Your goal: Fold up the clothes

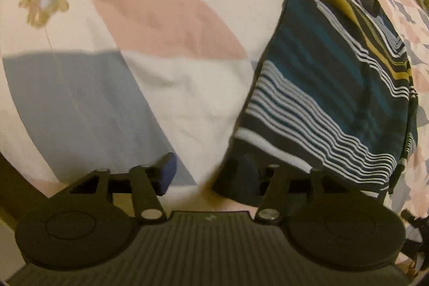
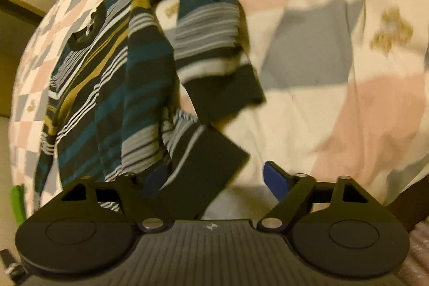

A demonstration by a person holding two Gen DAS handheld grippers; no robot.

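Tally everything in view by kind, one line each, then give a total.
Striped sweater: 1
Patchwork bedspread: 1
Hand-held gripper: 2, left hand-held gripper and right hand-held gripper
Green item at the right view's left edge, too cropped to identify: 1
Total: 5

One striped sweater point(image 1: 335, 87), one checked bedspread point(image 1: 134, 58), two grippers: left gripper point(image 1: 206, 173), right gripper point(image 2: 217, 178).
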